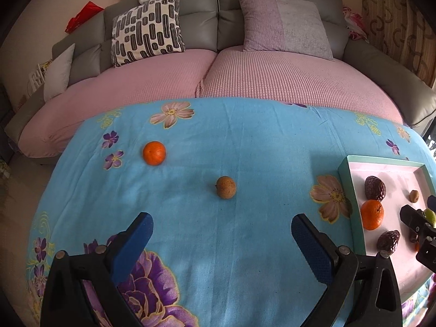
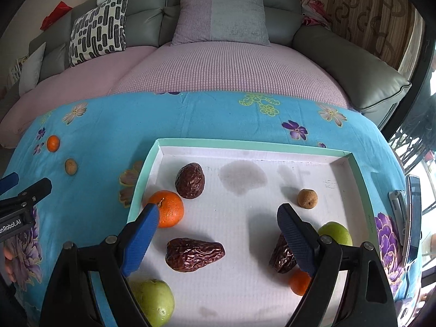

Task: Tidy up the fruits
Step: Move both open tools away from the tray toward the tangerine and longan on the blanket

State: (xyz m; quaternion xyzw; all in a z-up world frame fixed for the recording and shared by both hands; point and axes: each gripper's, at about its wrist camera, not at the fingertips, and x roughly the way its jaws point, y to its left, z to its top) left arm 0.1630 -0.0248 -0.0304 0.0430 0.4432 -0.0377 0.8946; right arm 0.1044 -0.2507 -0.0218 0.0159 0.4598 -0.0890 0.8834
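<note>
Both jaws spread, empty. Left gripper faces the small brown fruit on the blue cloth, left of the tray. Light, round, rolls easily: pinch across the middle. Tangerine farther left.

Blue floral cloth, mint-rimmed white tray, orange tangerine, black-and-white patterned cushion.

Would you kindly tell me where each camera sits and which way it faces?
Left wrist: on the left gripper, open, above the blue floral cloth, facing a small brown round fruit and the sofa.
Right wrist: on the right gripper, open, over the shallow teal-rimmed tray.
Shared: that fruit, the tray, each other's gripper.
</note>
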